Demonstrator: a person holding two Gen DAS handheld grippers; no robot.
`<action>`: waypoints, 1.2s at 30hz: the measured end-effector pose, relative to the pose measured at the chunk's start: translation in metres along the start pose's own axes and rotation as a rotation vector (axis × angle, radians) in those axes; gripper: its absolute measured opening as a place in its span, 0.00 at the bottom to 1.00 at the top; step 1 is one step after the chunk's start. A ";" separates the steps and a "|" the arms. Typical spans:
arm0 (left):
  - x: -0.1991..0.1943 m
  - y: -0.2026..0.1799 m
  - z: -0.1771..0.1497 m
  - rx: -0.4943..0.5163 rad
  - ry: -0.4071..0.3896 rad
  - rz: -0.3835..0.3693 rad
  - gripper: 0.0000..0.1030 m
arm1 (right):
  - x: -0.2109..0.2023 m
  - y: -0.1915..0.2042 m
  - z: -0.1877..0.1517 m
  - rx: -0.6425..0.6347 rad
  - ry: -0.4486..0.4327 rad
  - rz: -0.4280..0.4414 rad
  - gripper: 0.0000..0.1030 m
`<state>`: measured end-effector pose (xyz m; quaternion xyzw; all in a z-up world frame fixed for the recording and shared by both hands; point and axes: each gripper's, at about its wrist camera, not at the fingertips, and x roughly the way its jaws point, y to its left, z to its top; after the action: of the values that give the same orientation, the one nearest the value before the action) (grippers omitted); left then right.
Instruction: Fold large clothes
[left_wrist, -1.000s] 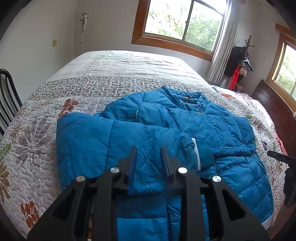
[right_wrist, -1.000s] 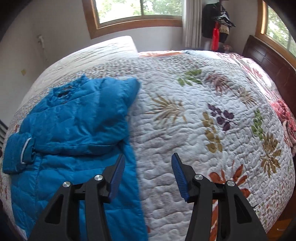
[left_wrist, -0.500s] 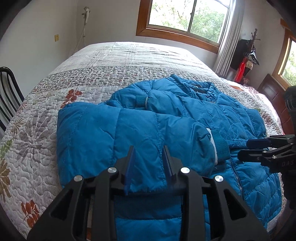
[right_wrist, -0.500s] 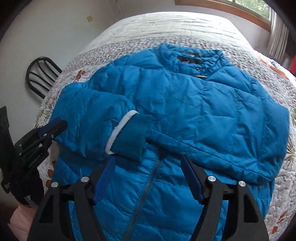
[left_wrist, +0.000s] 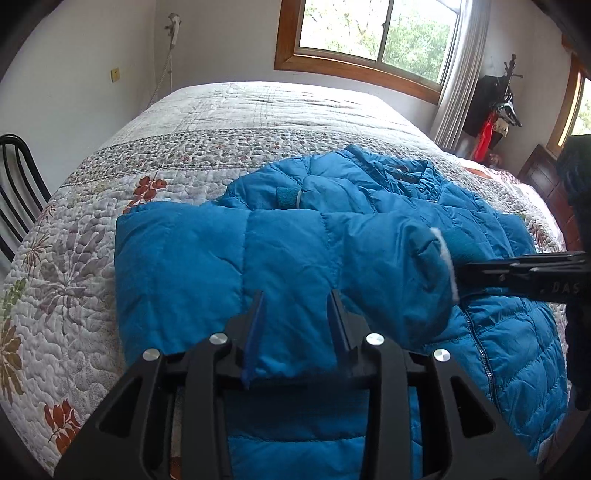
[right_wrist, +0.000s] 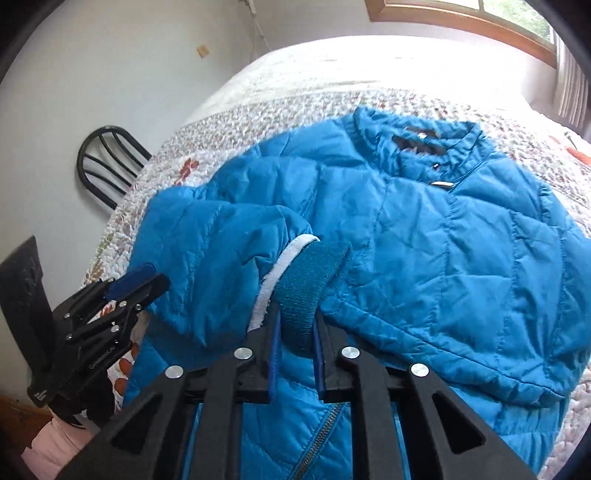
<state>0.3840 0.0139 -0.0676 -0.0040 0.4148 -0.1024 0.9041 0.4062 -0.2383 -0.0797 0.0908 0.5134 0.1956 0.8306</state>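
Now the puffy blue quilted jacket (left_wrist: 369, 258) sprawls across the floral quilted bedspread (left_wrist: 74, 258), hem cut off below. Right gripper (right_wrist: 295, 332) closing, pinching the ribbed cuff (right_wrist: 306, 280); left gripper (left_wrist: 297, 321) opening, sleeve fabric between its jaws, contact unclear.

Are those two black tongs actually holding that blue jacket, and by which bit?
The right tongs are closing on the knit cuff of the blue jacket's sleeve. The left tongs have sleeve fabric between them but are opening.
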 end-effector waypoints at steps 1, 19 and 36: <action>-0.002 0.000 0.001 0.001 -0.008 0.000 0.33 | -0.012 -0.005 0.000 0.008 -0.029 0.002 0.14; 0.059 -0.041 0.019 0.109 0.079 0.023 0.34 | -0.078 -0.174 -0.037 0.322 -0.121 -0.318 0.12; 0.056 -0.040 0.018 0.057 0.036 -0.015 0.39 | -0.053 -0.178 -0.035 0.347 -0.097 -0.184 0.21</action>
<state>0.4256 -0.0377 -0.0938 0.0204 0.4279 -0.1210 0.8954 0.3948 -0.4236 -0.1148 0.1947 0.5051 0.0229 0.8405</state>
